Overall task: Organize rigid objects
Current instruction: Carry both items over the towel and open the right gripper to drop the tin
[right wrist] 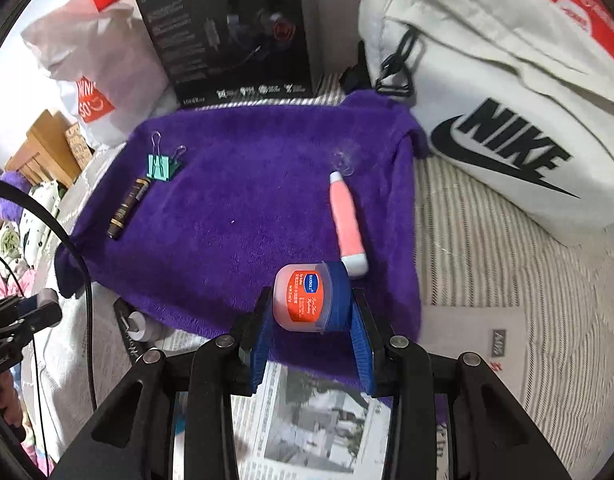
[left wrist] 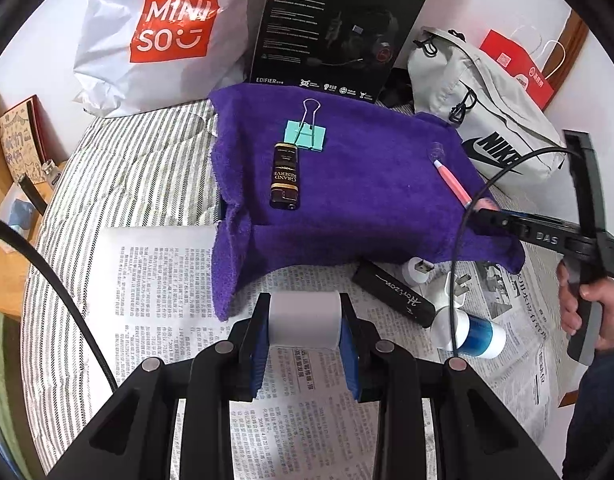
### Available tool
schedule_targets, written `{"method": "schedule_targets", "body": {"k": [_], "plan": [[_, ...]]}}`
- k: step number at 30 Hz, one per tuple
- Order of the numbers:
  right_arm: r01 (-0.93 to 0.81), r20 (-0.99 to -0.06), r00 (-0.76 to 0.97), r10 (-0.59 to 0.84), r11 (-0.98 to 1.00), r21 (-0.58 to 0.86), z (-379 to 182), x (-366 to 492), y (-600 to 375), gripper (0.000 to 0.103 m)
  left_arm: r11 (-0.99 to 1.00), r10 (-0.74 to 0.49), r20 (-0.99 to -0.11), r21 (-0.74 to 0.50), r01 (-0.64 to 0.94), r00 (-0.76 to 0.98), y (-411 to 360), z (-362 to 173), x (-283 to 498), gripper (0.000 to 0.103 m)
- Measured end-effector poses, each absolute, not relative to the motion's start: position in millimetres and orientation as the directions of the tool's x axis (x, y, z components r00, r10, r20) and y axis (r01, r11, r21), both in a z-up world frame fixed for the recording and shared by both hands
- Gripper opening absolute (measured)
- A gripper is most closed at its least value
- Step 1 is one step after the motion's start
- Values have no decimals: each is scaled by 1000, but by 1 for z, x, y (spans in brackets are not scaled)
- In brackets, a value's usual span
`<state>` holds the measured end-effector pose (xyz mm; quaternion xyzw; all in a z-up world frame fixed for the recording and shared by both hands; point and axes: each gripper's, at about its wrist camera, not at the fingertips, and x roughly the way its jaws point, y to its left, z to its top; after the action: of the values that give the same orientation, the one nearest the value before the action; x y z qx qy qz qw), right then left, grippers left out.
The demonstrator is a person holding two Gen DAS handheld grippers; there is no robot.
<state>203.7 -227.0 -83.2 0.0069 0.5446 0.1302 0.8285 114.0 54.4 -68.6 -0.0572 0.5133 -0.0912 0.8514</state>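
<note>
Purple towel [right wrist: 235, 216] is serving as the sorting spot: right hand-held gripper [right wrist: 311, 320] is clenching a small jar [right wrist: 307, 298] over its near edge, left hand-held gripper [left wrist: 305, 330] grasping a white roll [left wrist: 304, 319].

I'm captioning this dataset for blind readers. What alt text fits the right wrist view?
The right claw grips a small pink jar with a blue lid above a purple towel. On the towel lie a pink tube, a teal binder clip and a dark lighter.
</note>
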Motion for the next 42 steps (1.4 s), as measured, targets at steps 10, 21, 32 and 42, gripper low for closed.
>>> {"method": "schedule_targets", "body": {"k": [10,21,32,42], "plan": [[-201,-934,295,202,969,146,-110,217,-215,36,973,-230,-864,-213,90,447,55,-76,121,29],[-257,-941,274,198,958,127,-111,224,-207,41,974,-225,-868,-204,96,443,52,-75,123,30],[-266,-924,311,224,954,141,-87,211,-225,51,981,-195,-858,-166,103,474,41,-62,144,30],[-226,-891,353,284,950,214,-67,183,-249,55,983,-183,-859,-153,102,479,17,-74,192,30]]}}
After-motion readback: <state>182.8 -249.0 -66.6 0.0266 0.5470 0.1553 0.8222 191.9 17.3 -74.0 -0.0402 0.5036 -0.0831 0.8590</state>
